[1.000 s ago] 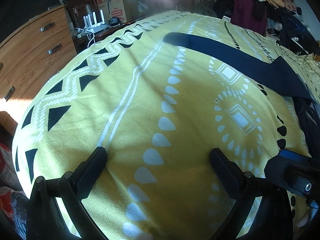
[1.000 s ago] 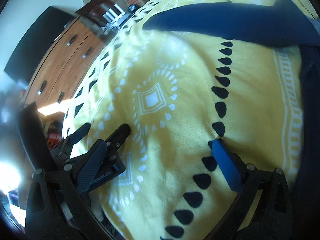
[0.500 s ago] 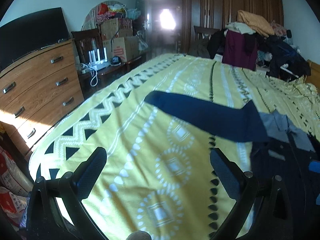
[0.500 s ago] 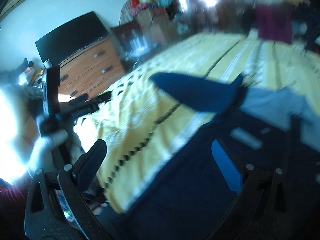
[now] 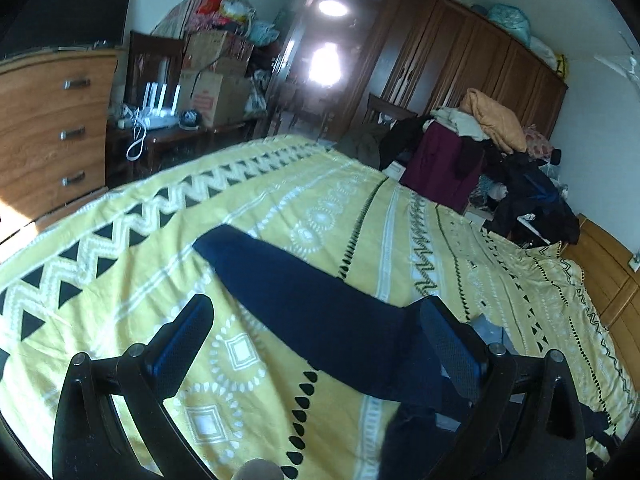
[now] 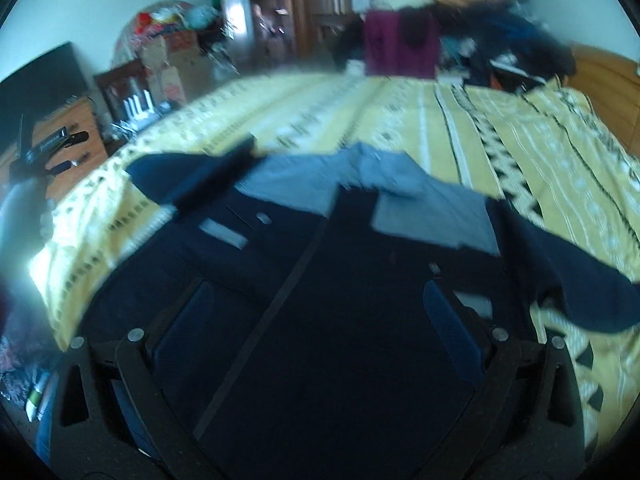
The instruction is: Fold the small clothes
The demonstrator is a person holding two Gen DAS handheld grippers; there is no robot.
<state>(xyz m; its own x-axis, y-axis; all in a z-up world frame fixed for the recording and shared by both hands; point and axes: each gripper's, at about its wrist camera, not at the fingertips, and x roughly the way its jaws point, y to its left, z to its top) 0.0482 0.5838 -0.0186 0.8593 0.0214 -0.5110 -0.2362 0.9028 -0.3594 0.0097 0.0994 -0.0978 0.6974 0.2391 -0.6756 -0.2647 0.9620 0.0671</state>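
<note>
My left tool (image 5: 316, 324) and right tool (image 6: 312, 304) gape wide, holding nothing, above the navy jacket (image 6: 320, 280) spread on the yellow bedspread (image 5: 320, 184); a dresser (image 5: 48, 128) stands beside the bed.

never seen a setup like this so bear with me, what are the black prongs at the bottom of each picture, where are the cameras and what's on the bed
The black prongs are the two fingers of handheld grippers; a person holds one in each hand, and no robot arm is involved. Each gripper carries a fisheye camera looking forward along its fingers, so one picture comes from the left gripper and the other from the right gripper. Both are open and hold nothing. On the bed lies a yellow patterned blanket, and on it a dark navy jacket with a grey lining near the collar, spread flat. The left view mostly shows one sleeve stretched out across the blanket.
</note>
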